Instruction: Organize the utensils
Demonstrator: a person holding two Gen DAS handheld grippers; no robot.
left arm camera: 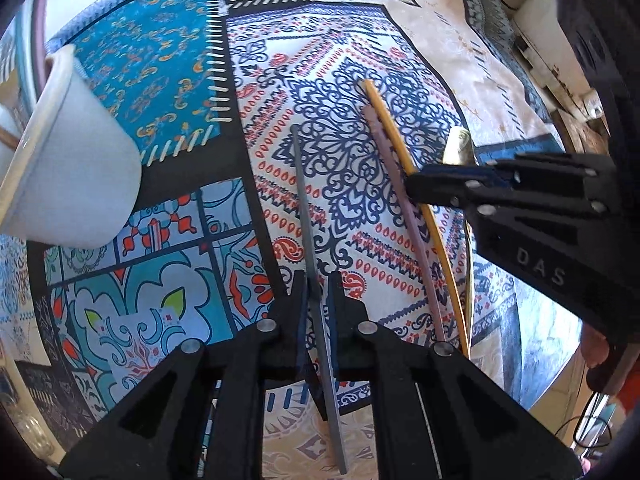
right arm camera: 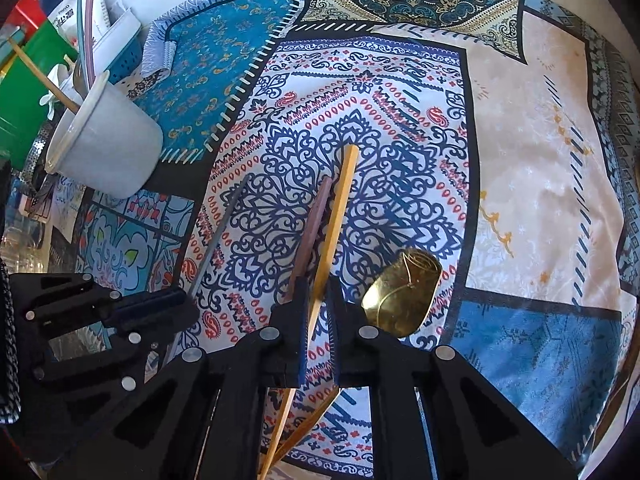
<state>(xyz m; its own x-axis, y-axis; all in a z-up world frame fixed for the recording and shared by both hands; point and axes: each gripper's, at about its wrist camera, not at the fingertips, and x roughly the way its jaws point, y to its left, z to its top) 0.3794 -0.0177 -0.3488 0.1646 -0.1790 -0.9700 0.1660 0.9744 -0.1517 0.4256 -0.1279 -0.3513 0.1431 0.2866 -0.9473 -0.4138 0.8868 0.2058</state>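
In the left wrist view my left gripper is shut on a grey chopstick that lies on the patterned tablecloth and runs up between its fingers. To its right lie a mauve chopstick and a yellow chopstick, side by side. My right gripper is shut on the yellow chopstick; the mauve chopstick passes just left of its left finger. A gold spoon rests just right of that gripper. The left gripper shows at the lower left, on the grey chopstick.
A white cup stands at the left with a wooden chopstick in it, and it fills the left edge as the cup in the left wrist view. Behind it are a blue basket and a green box.
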